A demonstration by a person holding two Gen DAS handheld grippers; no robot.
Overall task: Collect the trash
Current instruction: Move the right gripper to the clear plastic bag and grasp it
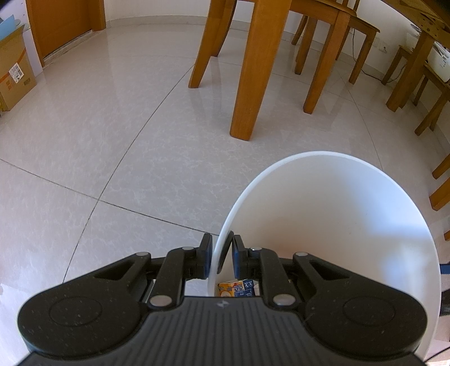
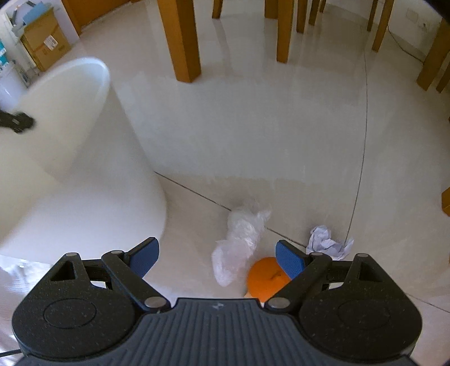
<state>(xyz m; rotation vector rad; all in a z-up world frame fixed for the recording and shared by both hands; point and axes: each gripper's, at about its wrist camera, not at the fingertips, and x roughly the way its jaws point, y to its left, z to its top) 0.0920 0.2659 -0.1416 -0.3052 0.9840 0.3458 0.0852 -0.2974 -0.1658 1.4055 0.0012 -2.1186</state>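
Note:
My left gripper is shut on the rim of a white bin, one finger outside and one inside the wall. A yellow and blue carton lies at the bin's bottom. In the right wrist view the same white bin stands at the left, with part of the left gripper at its rim. My right gripper is open above the floor. Between its fingers lie a crumpled clear plastic bag and an orange peel. A crumpled paper ball lies just beyond the right finger.
Wooden table and chair legs stand ahead on the glossy tiled floor. A cardboard box sits at the far left by a wooden door frame. More wooden legs rise beyond the trash.

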